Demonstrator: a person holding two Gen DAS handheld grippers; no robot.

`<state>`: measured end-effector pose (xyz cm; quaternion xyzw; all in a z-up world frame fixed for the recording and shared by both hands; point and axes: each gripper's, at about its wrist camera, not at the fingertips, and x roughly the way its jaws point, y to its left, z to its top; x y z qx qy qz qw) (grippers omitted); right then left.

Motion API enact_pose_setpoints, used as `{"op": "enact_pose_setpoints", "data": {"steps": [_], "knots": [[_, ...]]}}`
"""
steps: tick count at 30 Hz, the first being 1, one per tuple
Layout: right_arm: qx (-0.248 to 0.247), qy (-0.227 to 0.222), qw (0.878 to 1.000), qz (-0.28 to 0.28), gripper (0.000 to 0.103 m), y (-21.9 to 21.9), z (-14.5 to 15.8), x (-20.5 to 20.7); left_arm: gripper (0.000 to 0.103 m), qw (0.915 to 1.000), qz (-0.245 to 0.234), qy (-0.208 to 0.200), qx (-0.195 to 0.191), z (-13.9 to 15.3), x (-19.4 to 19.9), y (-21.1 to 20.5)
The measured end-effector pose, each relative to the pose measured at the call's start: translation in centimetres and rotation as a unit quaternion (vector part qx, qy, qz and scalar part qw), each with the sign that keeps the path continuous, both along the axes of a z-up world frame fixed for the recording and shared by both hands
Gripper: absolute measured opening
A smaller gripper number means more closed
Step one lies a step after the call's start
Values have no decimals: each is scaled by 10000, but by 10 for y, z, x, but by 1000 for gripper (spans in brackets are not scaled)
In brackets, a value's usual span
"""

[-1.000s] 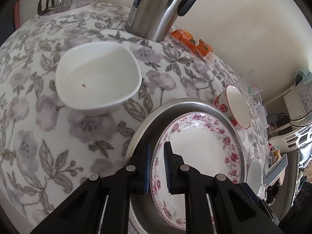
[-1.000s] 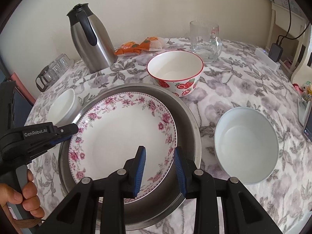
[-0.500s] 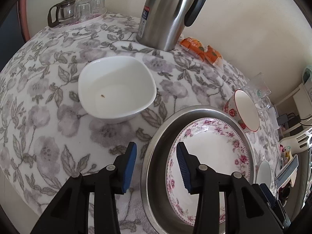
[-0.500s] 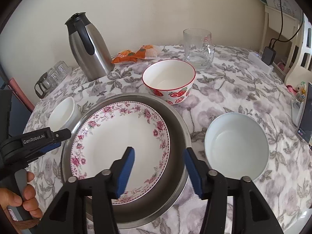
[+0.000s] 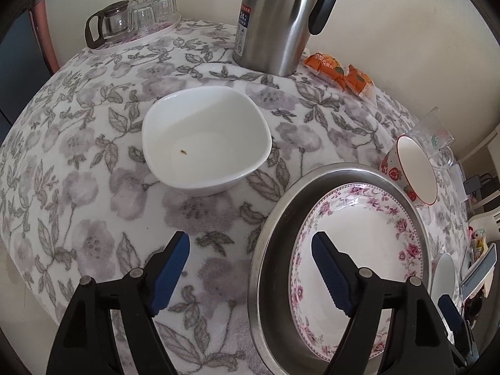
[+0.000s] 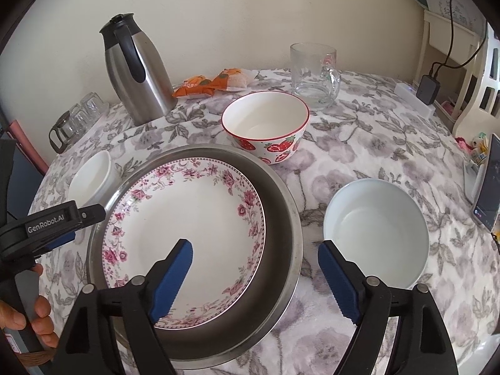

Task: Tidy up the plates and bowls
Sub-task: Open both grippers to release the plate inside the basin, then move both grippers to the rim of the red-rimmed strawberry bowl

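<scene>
A pink-flowered plate point(image 6: 190, 228) lies inside a wide steel basin point(image 6: 282, 228); both also show in the left wrist view, the plate point(image 5: 359, 250) and the basin point(image 5: 272, 237). My left gripper point(image 5: 250, 250) is open and empty, above the basin's left rim. A white squarish bowl point(image 5: 206, 140) sits on the cloth ahead of it. My right gripper point(image 6: 254, 259) is open and empty above the basin's right rim. A pale blue bowl point(image 6: 375, 231) sits to its right. A strawberry bowl point(image 6: 265, 125) stands behind the basin.
A steel thermos point(image 6: 134, 72), orange snack packets point(image 6: 212, 82) and a glass mug point(image 6: 312, 75) stand at the back. A tray of glass cups point(image 5: 134, 18) is at the far left. A phone point(image 6: 487, 184) leans at the right edge.
Both grippers have opened wide and pulled back and up from the flowered plate, which stays in the basin. The left gripper has shifted left toward the white bowl.
</scene>
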<state>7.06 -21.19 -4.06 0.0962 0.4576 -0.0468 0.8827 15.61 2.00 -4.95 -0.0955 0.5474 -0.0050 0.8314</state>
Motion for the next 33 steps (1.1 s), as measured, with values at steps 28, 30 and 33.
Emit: {"op": "enact_pose_setpoints", "data": {"steps": [28, 30, 33], "knots": [[-201, -323, 9993, -31, 103, -1, 6, -7, 99, 9969, 45, -464, 641, 13, -7, -1], [-295, -492, 9983, -78, 103, -2, 10, -8, 99, 9959, 56, -647, 627, 19, -7, -1], [-249, -546, 9981, -112, 103, -6, 14, -6, 99, 9945, 97, -894, 542, 28, -5, -2]]}}
